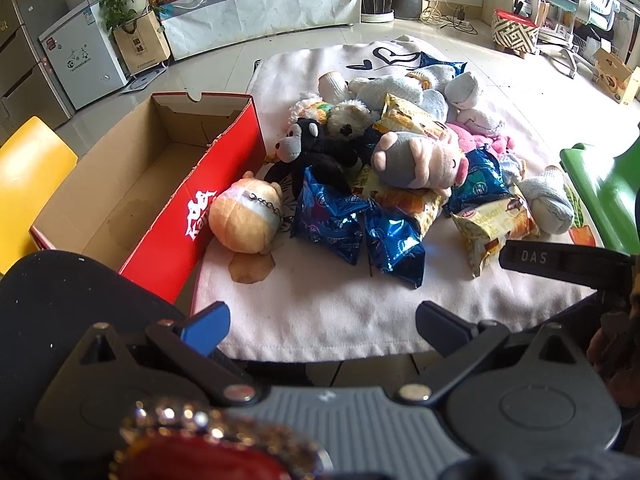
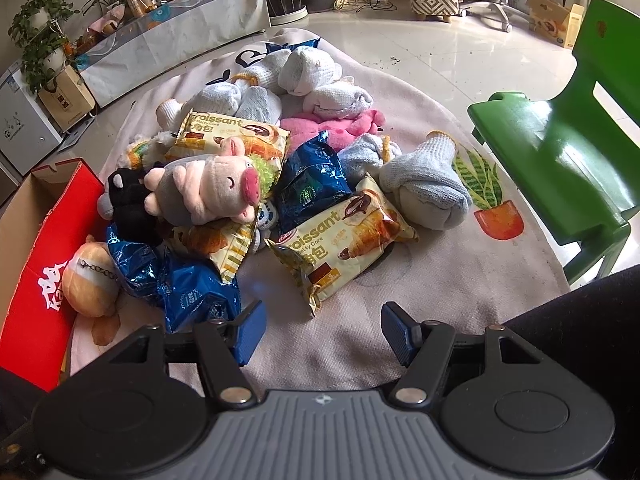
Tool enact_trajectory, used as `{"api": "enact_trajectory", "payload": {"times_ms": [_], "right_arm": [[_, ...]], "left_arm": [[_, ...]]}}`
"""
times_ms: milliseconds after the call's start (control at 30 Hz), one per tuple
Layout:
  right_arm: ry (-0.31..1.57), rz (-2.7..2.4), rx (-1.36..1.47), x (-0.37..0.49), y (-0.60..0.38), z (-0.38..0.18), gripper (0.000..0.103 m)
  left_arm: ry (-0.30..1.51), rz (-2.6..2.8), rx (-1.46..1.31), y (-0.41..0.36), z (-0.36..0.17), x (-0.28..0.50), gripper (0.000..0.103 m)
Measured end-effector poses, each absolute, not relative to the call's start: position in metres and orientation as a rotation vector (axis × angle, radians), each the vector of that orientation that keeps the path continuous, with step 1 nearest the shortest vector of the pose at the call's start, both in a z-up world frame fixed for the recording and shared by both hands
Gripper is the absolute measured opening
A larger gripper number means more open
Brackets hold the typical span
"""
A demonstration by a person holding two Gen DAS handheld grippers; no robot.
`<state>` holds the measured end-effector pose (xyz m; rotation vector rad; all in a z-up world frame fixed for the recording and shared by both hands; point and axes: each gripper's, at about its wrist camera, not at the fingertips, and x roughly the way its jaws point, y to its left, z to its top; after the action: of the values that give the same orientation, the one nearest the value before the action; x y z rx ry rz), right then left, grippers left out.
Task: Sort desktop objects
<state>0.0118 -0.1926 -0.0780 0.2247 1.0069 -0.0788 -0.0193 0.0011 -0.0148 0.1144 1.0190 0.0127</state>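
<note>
Left wrist view: the left gripper is seen with jaws spread wide and empty, and the right gripper likewise parted over bare cloth. The mixed pile of plush toys, snack packets and rolled socks is heaped on the cloth, beside the red box.
</note>
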Motion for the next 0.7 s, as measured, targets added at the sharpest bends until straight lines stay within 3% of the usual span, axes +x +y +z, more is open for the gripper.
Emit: {"api": "enact_trajectory", "payload": {"times_ms": [700], "right_arm": [[1.036, -0.058, 0.214, 0.0119, -0.1913, -0.0727, 0.065]], "left_arm": [[1.025, 0.02, 0.118, -0.0032, -0.0164, -0.0143, 0.103]]}}
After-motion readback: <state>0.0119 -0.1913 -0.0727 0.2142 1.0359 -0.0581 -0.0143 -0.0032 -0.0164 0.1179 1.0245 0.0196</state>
